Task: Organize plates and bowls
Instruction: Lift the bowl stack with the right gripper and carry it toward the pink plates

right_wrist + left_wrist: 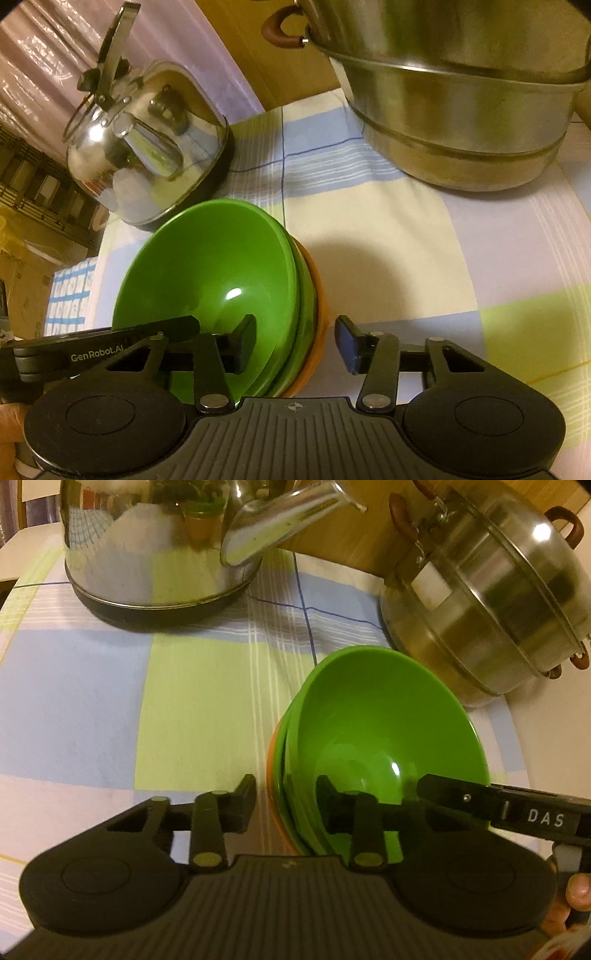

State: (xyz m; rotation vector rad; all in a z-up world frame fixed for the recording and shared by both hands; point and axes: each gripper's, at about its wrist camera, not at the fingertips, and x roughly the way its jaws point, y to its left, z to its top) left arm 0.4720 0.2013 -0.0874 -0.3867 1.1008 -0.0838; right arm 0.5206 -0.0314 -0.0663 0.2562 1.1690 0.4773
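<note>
left wrist view: empty green bowl [384,731] nested atop orange bowl [275,797], both jaws spread, straddling opposite rims

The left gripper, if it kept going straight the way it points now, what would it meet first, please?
Most likely the stacked bowls' rims: the left gripper already straddles them, one finger outside and one inside the top green bowl. Whether the pads touch yet is unclear.

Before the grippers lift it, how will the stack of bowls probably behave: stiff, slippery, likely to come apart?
The stack of bowls looks like rigid plastic, so probably stiff and light. Its glossy surface shows a highlight, so the rims may slip between pads. The green bowls sit loosely nested in an orange bowl, so lower ones could stay behind if only the upper rims are gripped.
</note>
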